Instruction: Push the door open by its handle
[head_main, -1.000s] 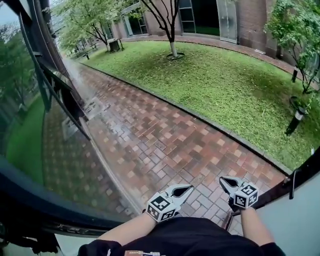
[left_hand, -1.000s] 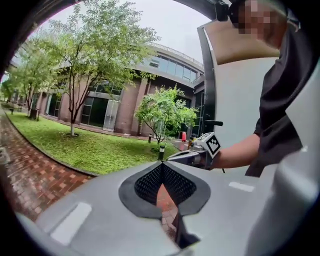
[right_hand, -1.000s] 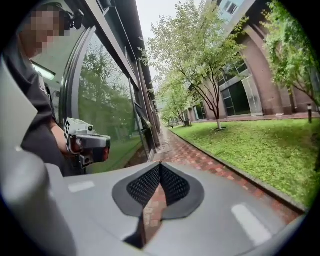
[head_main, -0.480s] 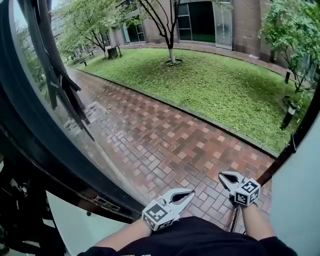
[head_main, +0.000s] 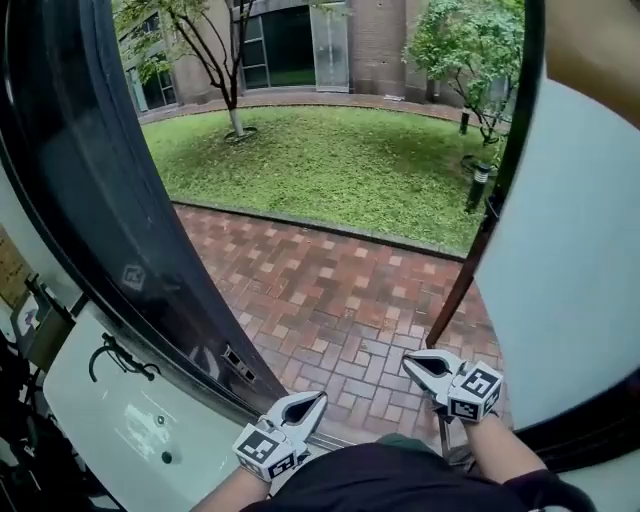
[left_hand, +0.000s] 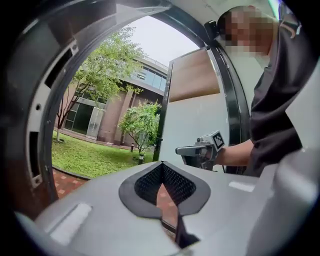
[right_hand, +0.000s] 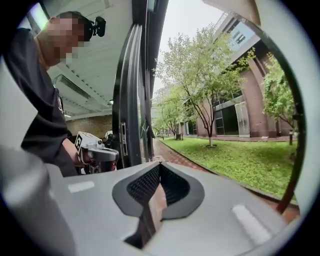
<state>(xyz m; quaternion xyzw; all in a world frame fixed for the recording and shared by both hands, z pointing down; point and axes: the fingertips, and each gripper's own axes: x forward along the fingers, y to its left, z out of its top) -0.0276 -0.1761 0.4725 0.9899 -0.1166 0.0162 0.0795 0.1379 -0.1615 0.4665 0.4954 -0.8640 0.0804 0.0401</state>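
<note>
Jaws of the white left gripper (head_main: 316, 400) and white right gripper (head_main: 410, 364) are closed on nothing, carried low before the body, likely because the dark-framed glass door (head_main: 90, 180) already stands wide at left, touching neither.

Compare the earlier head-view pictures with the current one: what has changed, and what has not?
The dark-framed glass door on the left and the white panel on the right fill more of the head view; the slender-trunked tree has shifted left. Unchanged: left gripper and right gripper shut, empty.
</note>
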